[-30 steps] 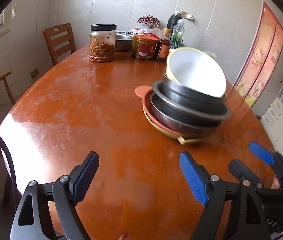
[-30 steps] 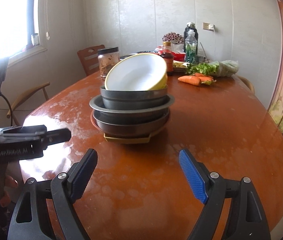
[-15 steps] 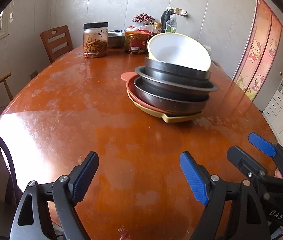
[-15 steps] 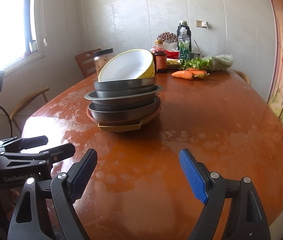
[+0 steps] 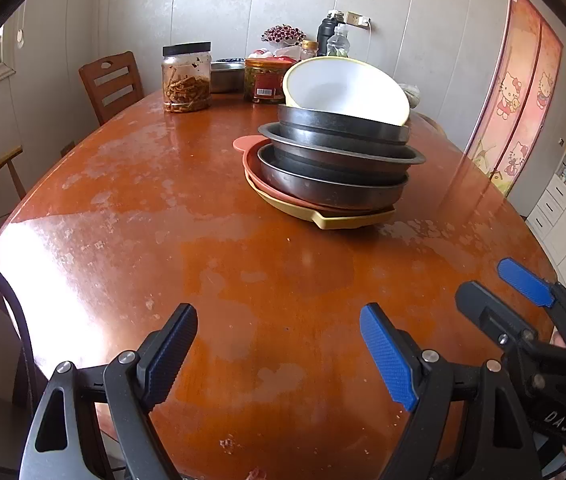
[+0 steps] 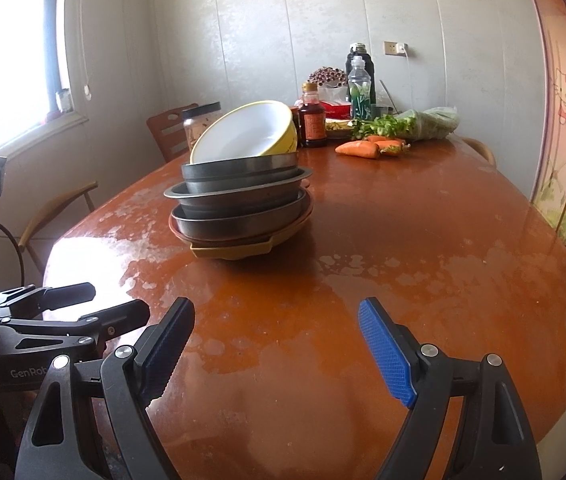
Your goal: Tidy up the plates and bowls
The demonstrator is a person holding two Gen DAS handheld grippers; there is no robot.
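Your left gripper [image 5: 279, 350] hangs over the near edge of the table [image 5: 163, 216], claw apart with nothing between the pads. Toward the far left edge stands a jar [image 5: 186, 77] with a black lid. Further right, near the middle of the table, sits the stack: a yellow plate [image 5: 339, 220] at the bottom, a reddish plate [image 5: 249, 152] on it, three dark metal pans [image 5: 335, 152] above, and a tilted yellow bowl [image 5: 343, 88] with a white inside on top. Your right gripper [image 6: 277, 346] also hovers at the near edge, fingers spread and empty. Carrots [image 6: 363, 148] lie by the far right edge.
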